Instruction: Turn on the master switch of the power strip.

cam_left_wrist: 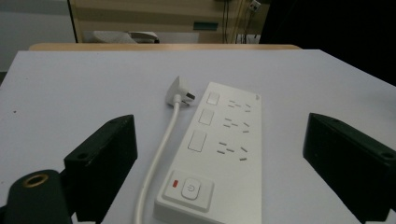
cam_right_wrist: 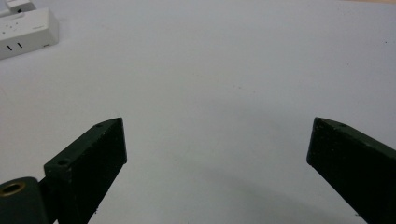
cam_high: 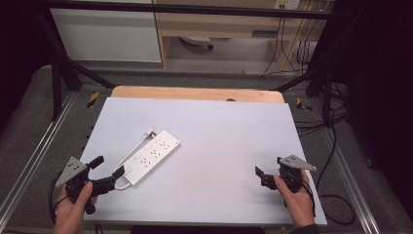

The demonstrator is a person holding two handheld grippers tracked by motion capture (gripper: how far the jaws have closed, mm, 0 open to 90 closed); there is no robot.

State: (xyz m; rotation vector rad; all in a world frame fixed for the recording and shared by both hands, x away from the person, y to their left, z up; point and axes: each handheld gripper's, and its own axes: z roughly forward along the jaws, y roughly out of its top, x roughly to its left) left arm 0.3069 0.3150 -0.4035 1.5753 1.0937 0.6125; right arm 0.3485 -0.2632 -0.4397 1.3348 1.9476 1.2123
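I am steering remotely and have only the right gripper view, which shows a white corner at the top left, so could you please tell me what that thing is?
Observer: It is a white rectangular plastic power strip, lying flat on the pale grey table top.
Operator: Thank you. Is anything plugged into it?
Observer: No. Its own white cord runs along one side and doubles back, with the white plug lying loose on the table beside the far end.
Operator: And where is the left tool?
Observer: The left tool is open at the strip's near end, where a round power button sits beside a small red mark.
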